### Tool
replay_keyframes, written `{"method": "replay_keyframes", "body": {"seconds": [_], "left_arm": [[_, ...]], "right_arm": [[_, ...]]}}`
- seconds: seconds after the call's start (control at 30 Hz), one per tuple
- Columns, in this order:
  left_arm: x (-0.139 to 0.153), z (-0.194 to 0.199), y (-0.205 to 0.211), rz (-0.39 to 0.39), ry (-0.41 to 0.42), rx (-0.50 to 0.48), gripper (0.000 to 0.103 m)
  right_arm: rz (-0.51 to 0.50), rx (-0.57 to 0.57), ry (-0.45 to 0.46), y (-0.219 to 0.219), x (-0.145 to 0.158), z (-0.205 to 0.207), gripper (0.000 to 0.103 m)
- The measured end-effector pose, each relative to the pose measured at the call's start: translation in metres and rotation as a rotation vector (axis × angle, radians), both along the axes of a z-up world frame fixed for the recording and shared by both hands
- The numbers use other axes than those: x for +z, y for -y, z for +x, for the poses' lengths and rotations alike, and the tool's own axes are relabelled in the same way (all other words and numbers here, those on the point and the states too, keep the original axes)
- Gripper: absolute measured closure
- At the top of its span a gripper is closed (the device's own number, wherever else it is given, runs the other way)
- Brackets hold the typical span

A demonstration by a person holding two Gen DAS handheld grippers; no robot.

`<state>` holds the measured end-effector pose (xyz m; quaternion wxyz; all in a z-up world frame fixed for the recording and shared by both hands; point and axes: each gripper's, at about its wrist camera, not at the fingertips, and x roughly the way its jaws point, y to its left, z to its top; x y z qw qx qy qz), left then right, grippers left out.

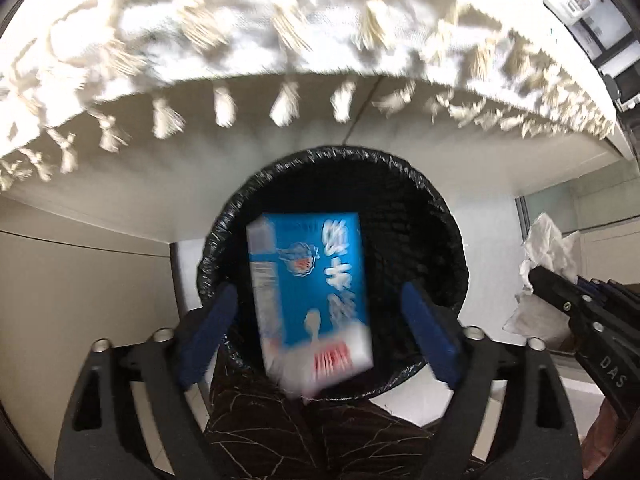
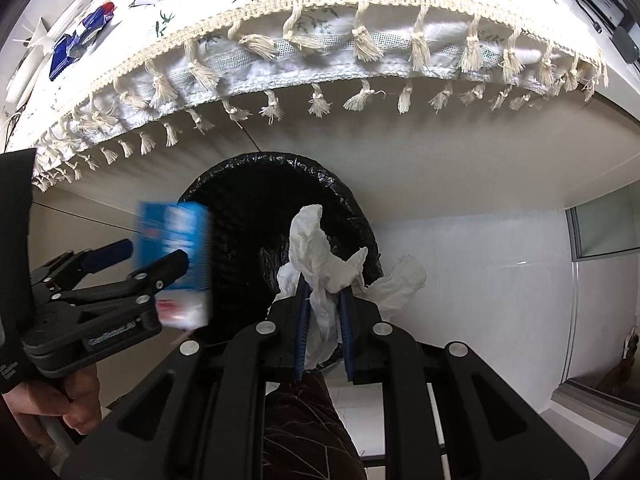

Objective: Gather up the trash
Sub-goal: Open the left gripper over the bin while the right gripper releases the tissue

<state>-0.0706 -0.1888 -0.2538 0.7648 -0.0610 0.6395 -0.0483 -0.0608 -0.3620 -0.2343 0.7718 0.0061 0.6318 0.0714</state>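
A blue and white carton [image 1: 310,284] is blurred between the spread fingers of my left gripper [image 1: 320,300], touching neither, right over the black-lined trash bin [image 1: 432,216]. In the right wrist view the carton [image 2: 176,248] is beside the left gripper [image 2: 156,256], at the bin [image 2: 248,200] rim. My right gripper [image 2: 325,292] is shut on a crumpled white tissue [image 2: 320,252] and holds it above the bin's near right rim. The tissue [image 1: 548,252] and right gripper also show at the right of the left wrist view.
A table with a white tasselled cloth [image 2: 320,48] overhangs the bin. Blue wrappers [image 2: 76,48] lie on the table at the far left. White floor tiles [image 2: 480,280] surround the bin. My patterned dark trousers [image 1: 304,432] are just below the grippers.
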Motion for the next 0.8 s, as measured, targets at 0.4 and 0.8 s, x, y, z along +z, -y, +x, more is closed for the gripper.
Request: {"method": "replay_keyframes", "body": {"seconds": [0.4, 0.8], "left_arm": [[0.022, -0.01, -0.045, -0.009, 0.041, 0.111, 0.006], [0.024, -0.02, -0.081, 0.024, 0.06, 0.185, 0.006]], "right_arm": [[0.003, 0.078, 0.0, -0.043, 0.002, 0.01, 0.089], [-0.013, 0.162, 0.0, -0.081, -0.003, 0.018, 0.088]]}}
